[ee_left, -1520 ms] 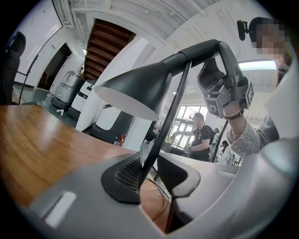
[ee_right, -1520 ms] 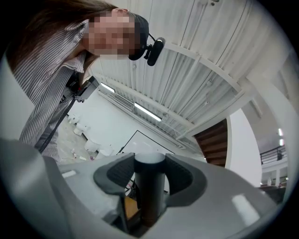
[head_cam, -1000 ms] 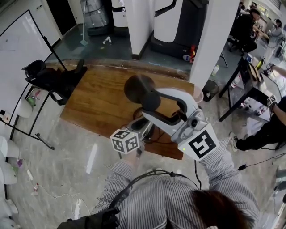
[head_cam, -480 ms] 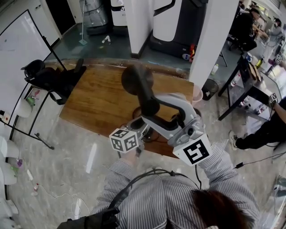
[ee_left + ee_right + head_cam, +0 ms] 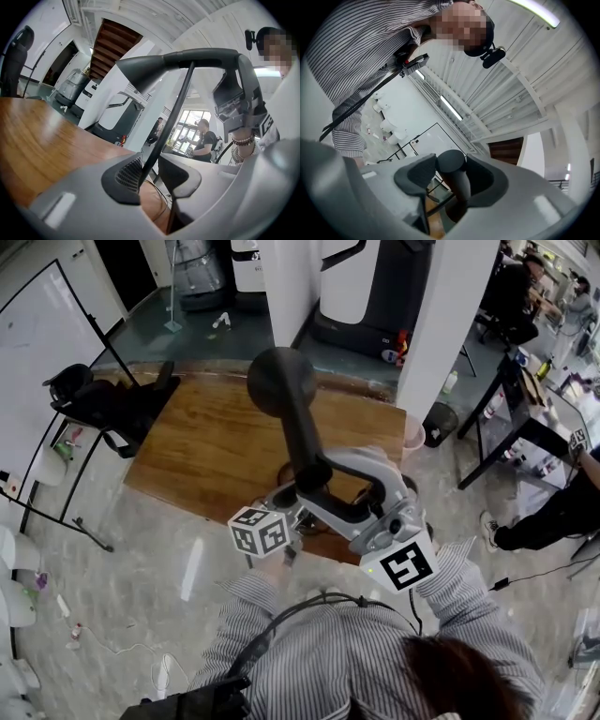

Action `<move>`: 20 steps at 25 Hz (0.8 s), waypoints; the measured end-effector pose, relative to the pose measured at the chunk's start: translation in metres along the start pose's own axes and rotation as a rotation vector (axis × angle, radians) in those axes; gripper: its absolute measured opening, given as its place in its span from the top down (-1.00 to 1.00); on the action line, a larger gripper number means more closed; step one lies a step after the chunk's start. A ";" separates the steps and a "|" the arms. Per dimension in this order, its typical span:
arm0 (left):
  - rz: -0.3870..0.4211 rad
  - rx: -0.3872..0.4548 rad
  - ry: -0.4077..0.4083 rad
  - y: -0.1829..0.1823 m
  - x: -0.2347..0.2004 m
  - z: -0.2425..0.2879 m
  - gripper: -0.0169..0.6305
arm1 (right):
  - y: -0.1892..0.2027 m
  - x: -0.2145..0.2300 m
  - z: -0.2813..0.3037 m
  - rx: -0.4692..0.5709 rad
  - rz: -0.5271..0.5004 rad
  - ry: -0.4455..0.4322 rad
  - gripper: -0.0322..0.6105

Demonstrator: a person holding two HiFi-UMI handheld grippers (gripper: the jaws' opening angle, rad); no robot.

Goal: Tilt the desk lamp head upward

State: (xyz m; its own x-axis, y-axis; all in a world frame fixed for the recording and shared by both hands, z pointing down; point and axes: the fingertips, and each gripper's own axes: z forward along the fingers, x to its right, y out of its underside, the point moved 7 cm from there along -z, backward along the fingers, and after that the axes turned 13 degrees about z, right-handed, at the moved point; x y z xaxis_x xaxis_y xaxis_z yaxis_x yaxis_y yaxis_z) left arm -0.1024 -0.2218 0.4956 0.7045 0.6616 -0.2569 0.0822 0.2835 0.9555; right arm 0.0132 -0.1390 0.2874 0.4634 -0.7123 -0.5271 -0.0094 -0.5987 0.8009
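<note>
1. The lamp head (image 5: 281, 381) stands over the table (image 5: 197, 456). Its rear end is clamped between the pads of the right gripper (image 5: 451, 172).
2. The left gripper (image 5: 151, 174) has its jaws apart around the thin stem (image 5: 174, 119). The stem lies against one pad, with a gap at the other. Judged: steadying, not clamping.
3. Progress: in the left gripper view the lamp head lies about level, its mouth not yet raised. Tilt judged under way, with more upward swing left.
4. Surroundings: chair (image 5: 108, 399) beside the table's left end, pillar (image 5: 450, 324) past its far edge. Neither is near the lamp head, so the path looks free.
</note>
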 end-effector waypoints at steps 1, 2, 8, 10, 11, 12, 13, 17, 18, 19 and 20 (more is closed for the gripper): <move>-0.001 0.001 0.000 0.000 0.000 0.000 0.61 | 0.001 -0.002 -0.001 -0.001 0.011 -0.004 0.28; -0.003 0.001 -0.001 -0.001 -0.001 -0.001 0.61 | 0.001 -0.004 -0.001 -0.002 0.022 -0.009 0.28; -0.006 0.000 0.000 -0.002 0.000 -0.002 0.61 | 0.002 -0.007 -0.005 0.005 0.092 -0.014 0.28; -0.005 -0.002 -0.001 -0.002 0.001 -0.002 0.61 | 0.001 -0.007 -0.006 0.008 0.098 -0.014 0.29; -0.005 -0.002 -0.002 -0.002 0.001 -0.002 0.61 | 0.001 -0.008 -0.006 0.006 0.090 -0.014 0.29; -0.005 -0.002 -0.003 -0.002 0.001 -0.002 0.61 | 0.001 -0.009 -0.006 0.004 0.080 -0.014 0.29; -0.004 -0.001 -0.003 -0.001 0.001 -0.002 0.61 | 0.002 -0.010 -0.006 0.001 0.069 -0.014 0.29; -0.006 0.002 -0.010 0.000 0.001 -0.004 0.61 | 0.005 -0.017 -0.007 -0.033 0.015 -0.024 0.29; -0.006 0.002 -0.011 0.000 0.001 -0.004 0.61 | 0.006 -0.019 -0.007 -0.041 0.007 -0.026 0.29; -0.006 0.002 -0.012 0.000 0.001 -0.004 0.61 | 0.007 -0.020 -0.007 -0.047 0.004 -0.025 0.29; -0.005 0.002 -0.014 -0.001 0.000 -0.004 0.61 | 0.008 -0.020 -0.007 -0.050 0.001 -0.022 0.29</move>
State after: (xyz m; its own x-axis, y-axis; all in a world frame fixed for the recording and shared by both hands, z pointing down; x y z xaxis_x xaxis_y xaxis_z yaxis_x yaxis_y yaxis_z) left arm -0.1048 -0.2190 0.4944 0.7139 0.6503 -0.2597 0.0875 0.2851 0.9545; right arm 0.0104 -0.1267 0.3063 0.4440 -0.7213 -0.5316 0.0349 -0.5789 0.8147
